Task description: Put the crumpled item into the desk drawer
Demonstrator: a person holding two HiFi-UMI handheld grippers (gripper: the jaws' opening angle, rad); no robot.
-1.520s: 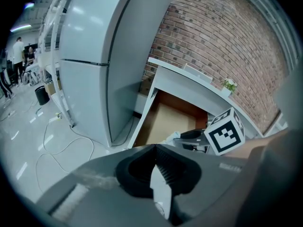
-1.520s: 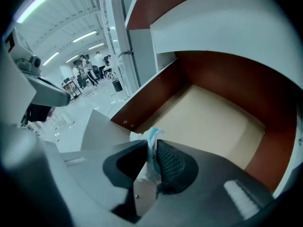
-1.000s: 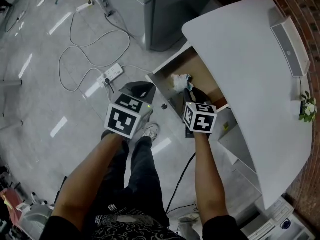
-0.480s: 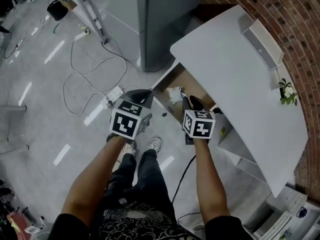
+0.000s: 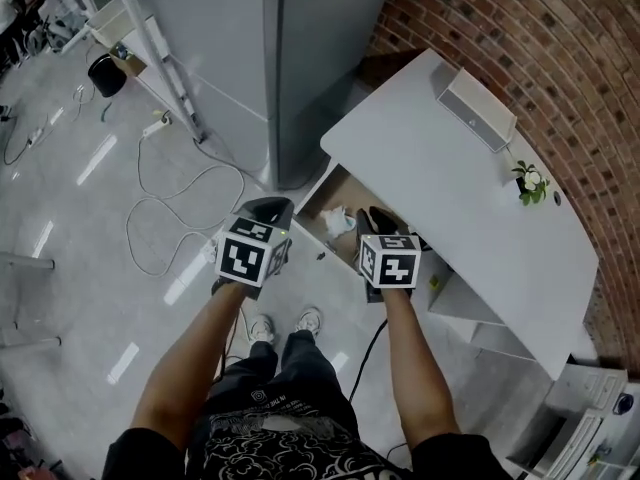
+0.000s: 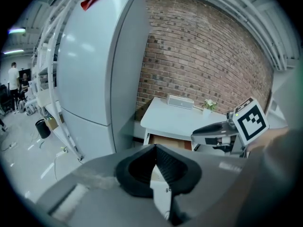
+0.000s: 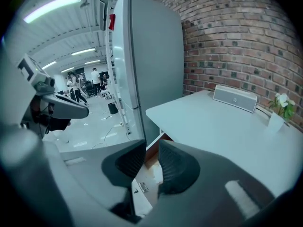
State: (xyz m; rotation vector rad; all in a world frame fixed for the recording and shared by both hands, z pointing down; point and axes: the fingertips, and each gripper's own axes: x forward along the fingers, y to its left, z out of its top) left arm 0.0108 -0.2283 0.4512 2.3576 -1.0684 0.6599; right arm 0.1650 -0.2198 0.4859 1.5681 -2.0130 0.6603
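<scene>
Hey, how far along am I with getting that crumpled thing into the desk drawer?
Done: the crumpled white item already lies inside the open desk drawer.
In hand: nothing. The right tool has just been closing its jaws, which stand apart with nothing between them. The left tool is shut and empty.
Left: the placing looks finished. The drawer stands open, so pushing it shut may be the only step remaining.

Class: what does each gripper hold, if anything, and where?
Nothing. The right gripper, jaws just closing, and shut left gripper are empty; the crumpled white item lies in the open drawer.
</scene>
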